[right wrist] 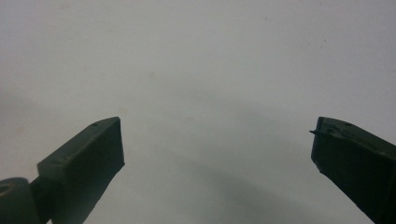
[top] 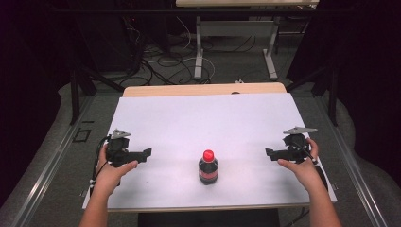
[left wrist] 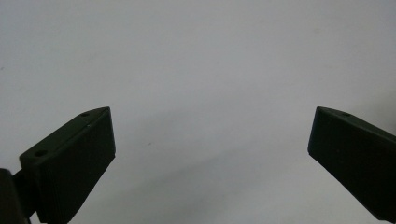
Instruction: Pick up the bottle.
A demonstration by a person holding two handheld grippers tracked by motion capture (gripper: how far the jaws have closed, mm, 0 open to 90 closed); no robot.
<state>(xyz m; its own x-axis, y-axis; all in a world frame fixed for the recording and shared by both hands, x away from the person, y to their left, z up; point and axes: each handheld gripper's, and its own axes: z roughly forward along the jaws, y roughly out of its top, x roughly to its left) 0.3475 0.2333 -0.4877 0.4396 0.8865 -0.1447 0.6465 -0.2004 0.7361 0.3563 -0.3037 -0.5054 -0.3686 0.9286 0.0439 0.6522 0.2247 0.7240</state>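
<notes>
White table, a red-capped bottle stood upright near its front edge.
Left gripper and right gripper are held wide apart-jawed, empty, either side of it.

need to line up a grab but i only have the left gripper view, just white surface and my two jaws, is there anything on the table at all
Observer: Yes, the high view shows one bottle with a red cap, standing upright near the front edge of the white table.
Operator: which side of my left gripper is it
Observer: The bottle stands between the two grippers, to the right of the left gripper, whose jaws point toward it.
Operator: is the right one holding anything
Observer: No. In the right gripper view the right gripper has its jaws spread wide with bare table between them.
</notes>
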